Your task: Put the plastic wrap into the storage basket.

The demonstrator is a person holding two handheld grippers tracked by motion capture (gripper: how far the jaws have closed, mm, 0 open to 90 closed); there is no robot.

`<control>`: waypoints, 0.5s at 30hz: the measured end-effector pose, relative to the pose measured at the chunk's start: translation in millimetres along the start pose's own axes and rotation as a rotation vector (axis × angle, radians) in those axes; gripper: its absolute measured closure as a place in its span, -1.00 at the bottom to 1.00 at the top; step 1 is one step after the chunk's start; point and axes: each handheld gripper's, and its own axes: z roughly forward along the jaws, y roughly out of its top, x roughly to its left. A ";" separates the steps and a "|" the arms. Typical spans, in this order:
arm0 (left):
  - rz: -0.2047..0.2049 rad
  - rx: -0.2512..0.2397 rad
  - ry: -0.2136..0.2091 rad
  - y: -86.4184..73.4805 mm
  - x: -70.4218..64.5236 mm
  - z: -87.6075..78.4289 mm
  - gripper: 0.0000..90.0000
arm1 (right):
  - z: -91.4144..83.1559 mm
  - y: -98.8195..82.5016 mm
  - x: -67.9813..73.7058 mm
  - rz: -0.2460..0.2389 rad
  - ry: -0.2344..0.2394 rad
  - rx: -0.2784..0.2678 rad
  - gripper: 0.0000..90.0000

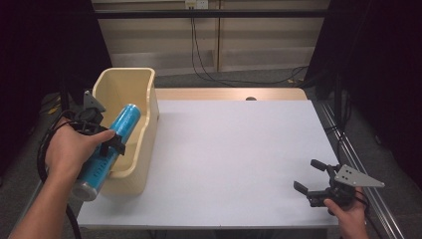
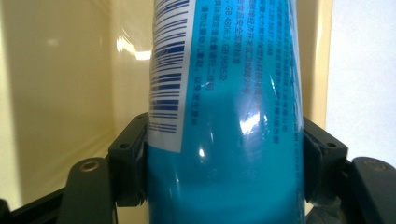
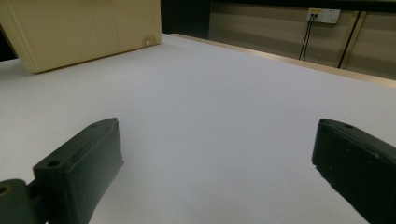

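At the far left of the table [image 1: 234, 149] a person's left hand [image 1: 69, 152] holds the left claw [image 1: 107, 142], and its jaws are pinched on a tall blue can [image 1: 112, 144], one black jaw on each side of the round body; the can lies tilted in the air, its top end leaning over the open cream bin [image 1: 127, 94] and its silvery base hanging out past the bin's near rim toward the person; it looks to be clear of the bin floor, though I cannot be sure it isn't brushing the rim.

In the left gripper view the can [image 2: 224, 116] shows a barcode label and small print on a glossy, shrink-wrapped skin that throws back the lamp; that gloss suggests it would slide in a loose hold, and a long cylinder gripped low would want to swing; my guess is a stiff metal wall, light if empty and weighty if full, which nothing here settles; the hold sits somewhat nearer the base than the top, square across the width, which seems the sensible place.

The middle of the table is bare white.

At the right, near the front edge, the right claw [image 1: 314, 180] rests low in the person's right hand [image 1: 351, 211], jaws spread wide with nothing between them; in the right gripper view the bin [image 3: 79, 32] stands well apart across the table.
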 end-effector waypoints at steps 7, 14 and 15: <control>-0.008 -0.046 0.015 2.3 -3.4 -11.5 -0.26 | 0.6 -0.2 -0.2 -0.002 0.000 0.001 -0.98; 0.024 -0.122 -0.038 3.3 -13.4 -36.9 -0.17 | 0.4 0.1 0.1 -0.004 0.002 0.000 -0.98; 0.037 -0.123 -0.062 3.5 -15.1 -37.2 -0.21 | 0.4 0.2 0.2 -0.003 0.003 -0.001 -0.98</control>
